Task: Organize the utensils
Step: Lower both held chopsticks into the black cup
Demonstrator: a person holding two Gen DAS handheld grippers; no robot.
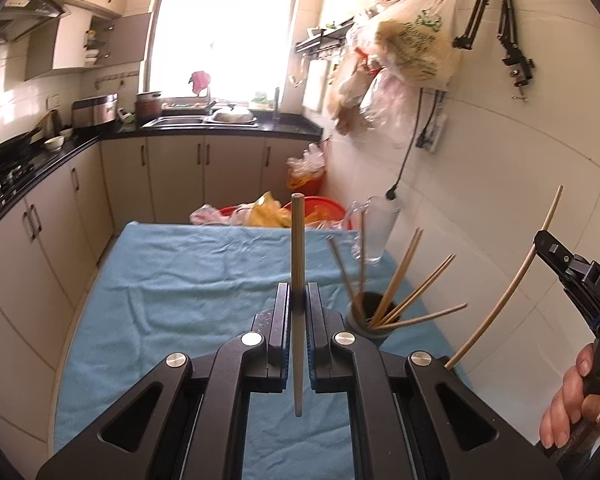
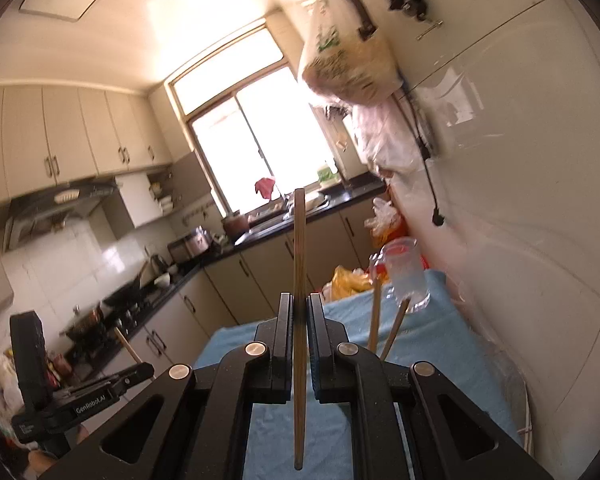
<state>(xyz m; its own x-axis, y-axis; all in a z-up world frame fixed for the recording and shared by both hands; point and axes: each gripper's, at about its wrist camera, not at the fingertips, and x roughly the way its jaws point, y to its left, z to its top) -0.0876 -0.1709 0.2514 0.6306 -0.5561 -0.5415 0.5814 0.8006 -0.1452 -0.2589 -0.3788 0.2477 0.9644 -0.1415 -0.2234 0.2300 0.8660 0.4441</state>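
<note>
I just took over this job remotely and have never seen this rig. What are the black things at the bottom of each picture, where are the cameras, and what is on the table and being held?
There is no robot arm: a person holds a black two-finger gripper in each hand, each with a camera looking along its fingers. One picture comes from the left gripper, the other from the right gripper. Each is shut on one wooden chopstick: the left chopstick and the right chopstick. On the blue cloth covering the table stand a dark round holder with more chopsticks and a clear glass jug.
</note>
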